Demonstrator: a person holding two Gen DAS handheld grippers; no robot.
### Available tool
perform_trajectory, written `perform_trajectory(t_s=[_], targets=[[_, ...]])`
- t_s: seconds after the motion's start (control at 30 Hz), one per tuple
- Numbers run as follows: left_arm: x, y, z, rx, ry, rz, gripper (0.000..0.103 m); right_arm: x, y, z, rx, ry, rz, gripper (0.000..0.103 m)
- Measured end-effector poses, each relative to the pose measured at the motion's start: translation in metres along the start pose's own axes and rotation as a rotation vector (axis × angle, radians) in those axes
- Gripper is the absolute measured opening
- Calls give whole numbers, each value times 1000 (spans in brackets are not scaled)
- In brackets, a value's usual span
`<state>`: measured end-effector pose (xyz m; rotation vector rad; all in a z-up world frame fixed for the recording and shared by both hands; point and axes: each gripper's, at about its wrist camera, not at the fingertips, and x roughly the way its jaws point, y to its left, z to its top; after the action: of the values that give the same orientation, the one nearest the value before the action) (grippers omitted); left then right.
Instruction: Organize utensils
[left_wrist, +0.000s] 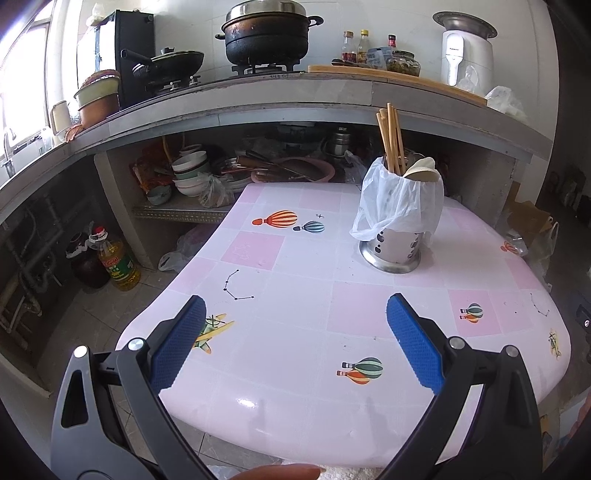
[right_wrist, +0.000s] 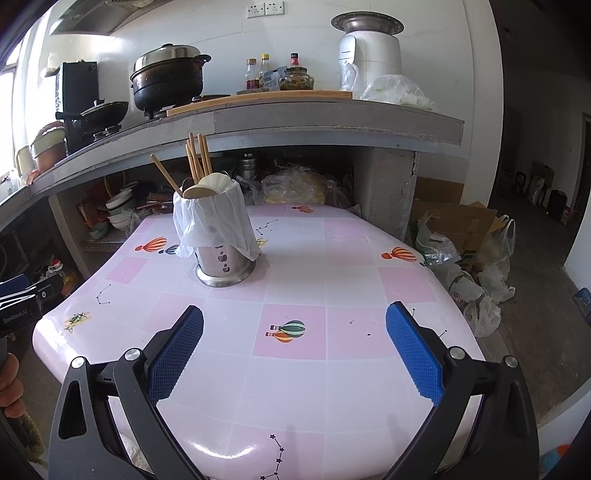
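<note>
- Left gripper (left_wrist: 295, 325): jaws wide apart, nothing between them, hovering over the near edge of the pink patterned table (left_wrist: 295, 369). Right gripper (right_wrist: 295, 325): jaws likewise spread and empty, above the near part of the same table.
- Task object: steel utensil holder (left_wrist: 391, 251), standing upright right of centre in the left wrist view and upper left of centre in the right wrist view, well apart from both grippers. A white plastic bag (left_wrist: 399, 199) is draped over its upper half.
- Contents: wooden chopsticks (left_wrist: 389, 140) standing tall, and pale spoon bowls (left_wrist: 421, 171) at the rim. The right wrist view also shows one wooden handle (right_wrist: 166, 175) leaning out toward the left of the frame.
- Risk 1: bag snag. A jaw closing near the rim could catch the film instead of a utensil; pulling then would likely tilt or drag the holder.
- Risk 2: tipping. The holder looks tall on a narrow base, with its load standing well above the rim; a sideways bump against the chopsticks could topple it, scattering utensils.
- Risk 3: slip. The chopsticks are thin and bundled; the broad pads may pinch several at once or let one slide.
- Risk 4: glossy table, so the unbraced holder may skate. One gripper steadying the base seems prudent.
- No loose utensils visible on the table in either view.
</note>
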<state>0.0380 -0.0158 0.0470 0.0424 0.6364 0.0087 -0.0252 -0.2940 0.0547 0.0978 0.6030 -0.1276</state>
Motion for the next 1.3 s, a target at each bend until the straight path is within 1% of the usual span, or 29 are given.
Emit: perform_trajectory(t_s=[1.3], targets=[[2, 1, -2, -2, 9, -4, 95, 1, 5, -1, -2, 2, 4, 96]])
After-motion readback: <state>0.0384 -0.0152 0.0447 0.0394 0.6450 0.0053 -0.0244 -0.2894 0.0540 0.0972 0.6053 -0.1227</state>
